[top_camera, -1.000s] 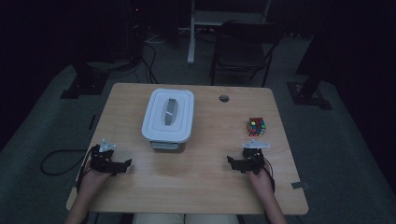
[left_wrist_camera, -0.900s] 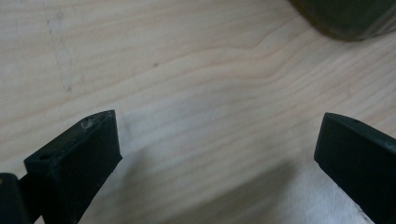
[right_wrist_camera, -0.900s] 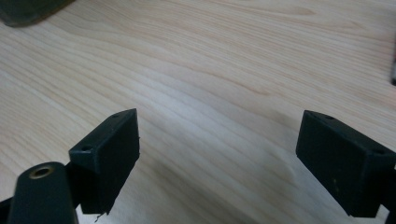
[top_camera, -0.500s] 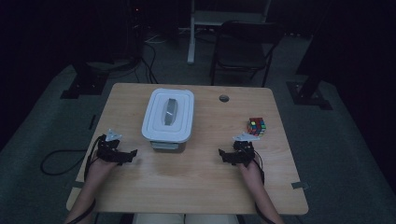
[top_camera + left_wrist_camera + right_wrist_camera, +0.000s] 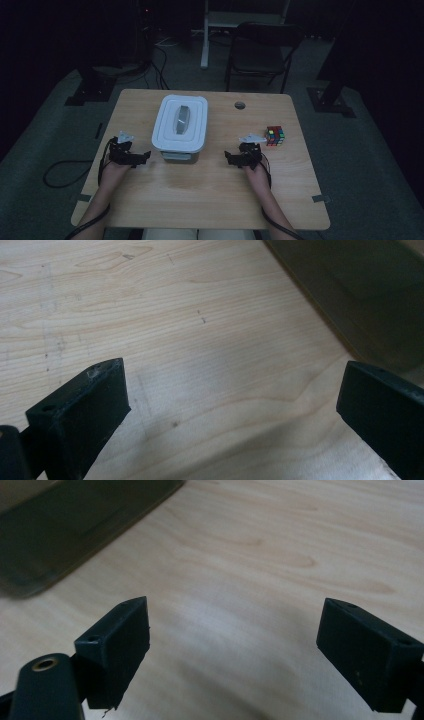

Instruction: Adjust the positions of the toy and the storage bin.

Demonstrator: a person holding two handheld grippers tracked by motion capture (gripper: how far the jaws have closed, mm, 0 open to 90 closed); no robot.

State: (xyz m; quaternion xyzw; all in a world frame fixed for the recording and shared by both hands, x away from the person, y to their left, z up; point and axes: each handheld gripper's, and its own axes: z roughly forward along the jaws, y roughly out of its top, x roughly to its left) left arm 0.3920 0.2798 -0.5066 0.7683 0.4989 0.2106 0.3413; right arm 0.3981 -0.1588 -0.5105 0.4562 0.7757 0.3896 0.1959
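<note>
A white lidded container (image 5: 180,125) stands on the wooden table (image 5: 210,200), a little left of centre. My left gripper (image 5: 142,159) rests just off its front left corner, jaws wide open and pointing right. The right gripper (image 5: 229,159) sits off the front right corner, jaws wide open and pointing left. A multicoloured puzzle cube (image 5: 275,135) lies to the right of the right gripper. In the left gripper view the open gripper (image 5: 232,375) frames bare wood, with the container's dark side (image 5: 360,300) at upper right. In the right gripper view the open gripper (image 5: 235,607) also frames bare wood, container wall (image 5: 75,520) at upper left.
A round cable hole (image 5: 240,105) is near the table's far edge. A dark chair (image 5: 262,50) stands behind the table, and a cable (image 5: 60,170) loops on the floor to the left. Both forearms come in over the front edge.
Both grippers have moved inward and forward from the table's sides, and now flank the container's front end. Their jaws stay open.
</note>
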